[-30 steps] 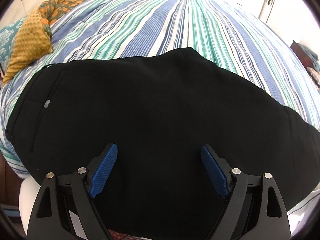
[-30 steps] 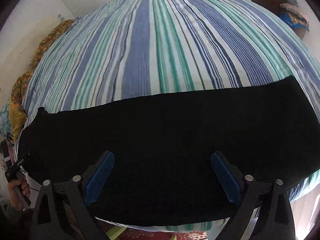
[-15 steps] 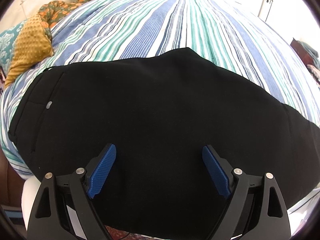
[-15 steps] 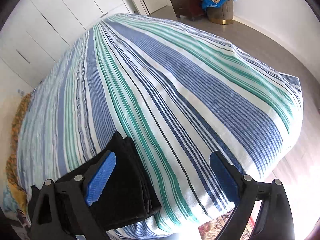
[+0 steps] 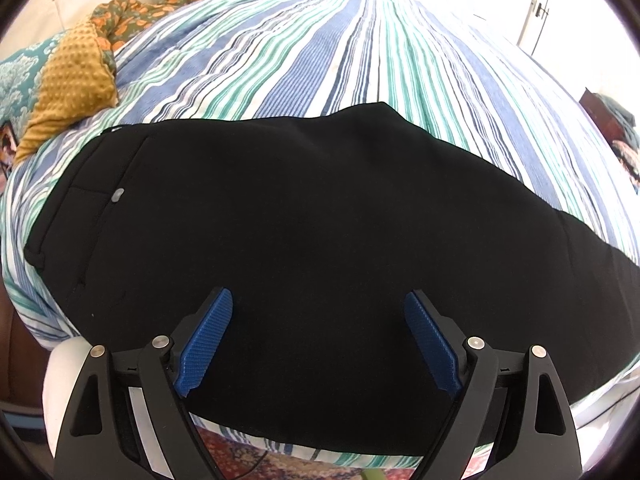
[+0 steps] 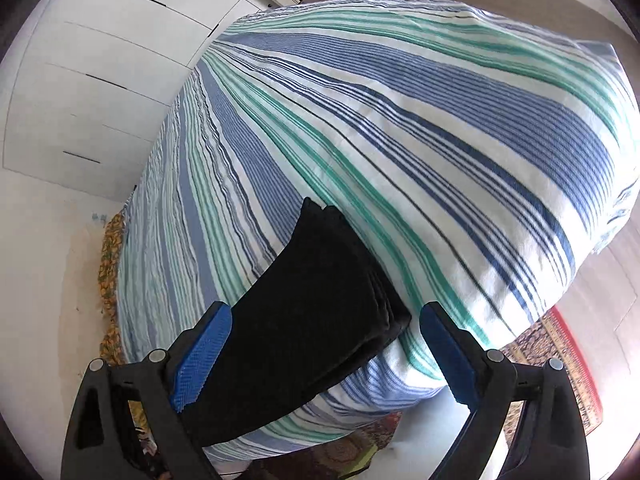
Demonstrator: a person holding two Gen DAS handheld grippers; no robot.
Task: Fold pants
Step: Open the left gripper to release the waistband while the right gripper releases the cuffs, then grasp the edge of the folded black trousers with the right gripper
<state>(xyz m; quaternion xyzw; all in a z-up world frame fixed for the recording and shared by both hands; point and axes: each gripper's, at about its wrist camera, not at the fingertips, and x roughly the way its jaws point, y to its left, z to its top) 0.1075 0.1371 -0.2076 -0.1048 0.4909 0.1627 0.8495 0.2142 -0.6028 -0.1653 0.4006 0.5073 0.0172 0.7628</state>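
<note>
Black pants (image 5: pixel 304 232) lie flat along the near edge of a striped bed, waistband and a pocket button (image 5: pixel 118 194) at the left, legs running right. My left gripper (image 5: pixel 318 320) is open and empty, hovering over the seat area. In the right wrist view the hem end of the pants (image 6: pixel 320 280) shows as stacked layers. My right gripper (image 6: pixel 324 340) is open and empty, with the hem end between its blue pads (image 6: pixel 200 360), not gripped.
The blue, green and white striped bedcover (image 6: pixel 400 140) stretches beyond the pants. A mustard dotted blanket (image 5: pixel 72 84) and a floral cloth (image 5: pixel 160 4) lie at the bed's far left. White wardrobe doors (image 6: pixel 100 60) stand behind. A patterned rug (image 6: pixel 560 348) lies on the floor.
My right gripper has swung right along the pants from the middle of the legs to the hem end. My left gripper has barely moved.
</note>
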